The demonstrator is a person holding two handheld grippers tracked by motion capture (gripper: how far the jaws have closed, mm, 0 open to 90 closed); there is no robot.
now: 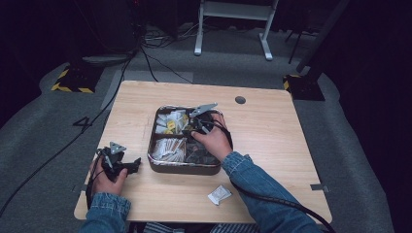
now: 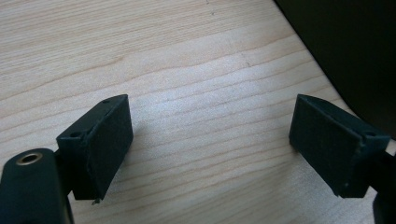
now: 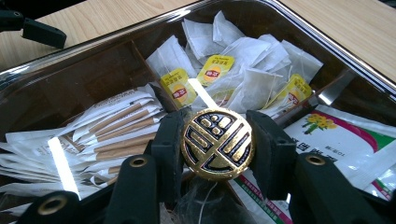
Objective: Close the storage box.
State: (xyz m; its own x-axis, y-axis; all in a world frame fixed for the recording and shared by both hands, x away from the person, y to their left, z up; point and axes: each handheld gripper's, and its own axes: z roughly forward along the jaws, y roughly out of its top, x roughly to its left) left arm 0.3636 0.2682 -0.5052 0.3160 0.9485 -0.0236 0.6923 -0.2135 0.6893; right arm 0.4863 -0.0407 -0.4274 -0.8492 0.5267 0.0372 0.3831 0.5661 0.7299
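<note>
Already, a round gold-and-black metal medallion (image 3: 217, 143) is clamped in the right hand-held gripper (image 3: 217, 149) above the dark compartmented tray (image 1: 158, 167), not yet placed, while the left hand-held gripper (image 2: 210, 149) is held agape, empty.

Overhead light falls evenly on the desk (image 1: 272, 141) while the room behind sinks into near black — the high view is soft and grainy. Glare streaks the tray (image 3: 327, 46) rim and wrappers; the near jaws blur slightly.
</note>
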